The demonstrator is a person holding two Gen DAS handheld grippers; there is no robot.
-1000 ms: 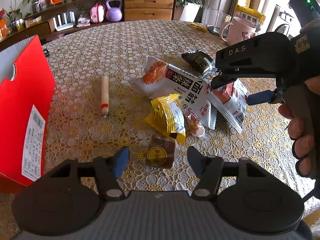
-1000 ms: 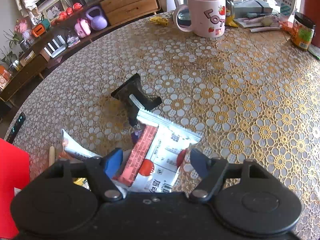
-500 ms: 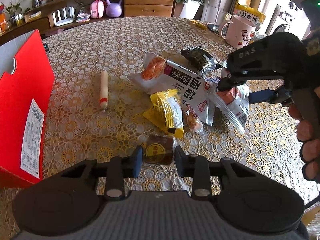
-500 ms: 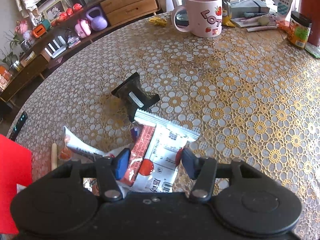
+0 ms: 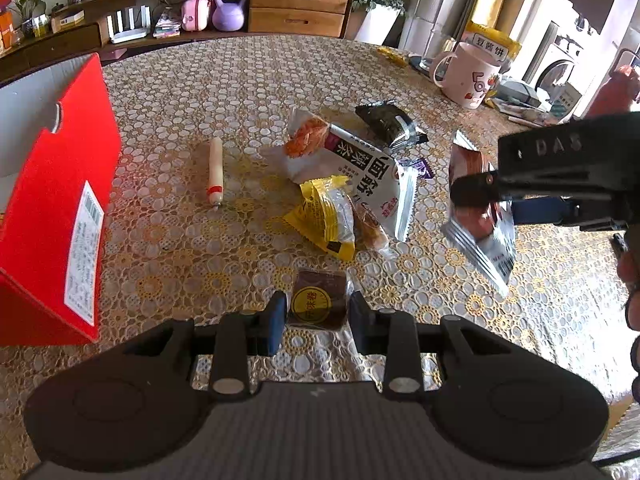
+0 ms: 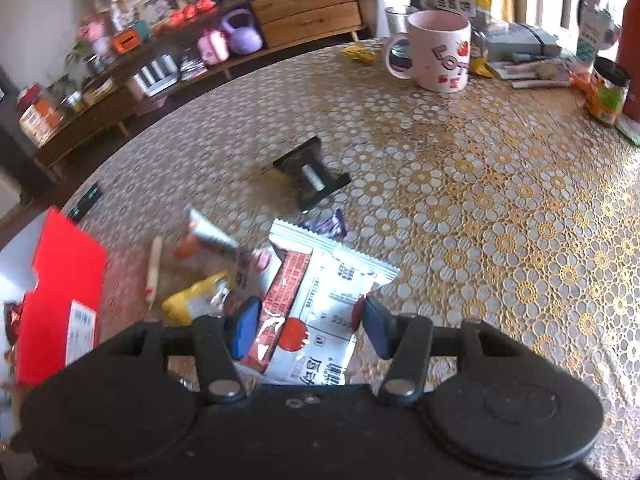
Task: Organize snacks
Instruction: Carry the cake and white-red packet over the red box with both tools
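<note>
A small brown snack packet (image 5: pixel 318 300) with a round yellow label sits between the blue pads of my left gripper (image 5: pixel 318 320), which is shut on it just over the tablecloth. My right gripper (image 6: pixel 306 326) is shut on a white and red snack packet (image 6: pixel 320 304) and holds it tilted in the air above the table. The left wrist view shows that packet (image 5: pixel 480 236) hanging at the right from the right gripper (image 5: pixel 494 206). A red box (image 5: pixel 60 200) stands at the left.
Loose snacks lie mid-table: a sausage stick (image 5: pixel 216 172), a big white packet (image 5: pixel 360 168), a yellow packet (image 5: pixel 328 216), a dark packet (image 5: pixel 390 124) and a small purple sweet (image 5: pixel 418 168). A pink mug (image 6: pixel 436 54) and a jar (image 6: pixel 608 92) stand at the far right edge.
Both grippers have closed on their packets. The right one has lifted the white and red packet off the pile and swung left. The left one has barely shifted.
</note>
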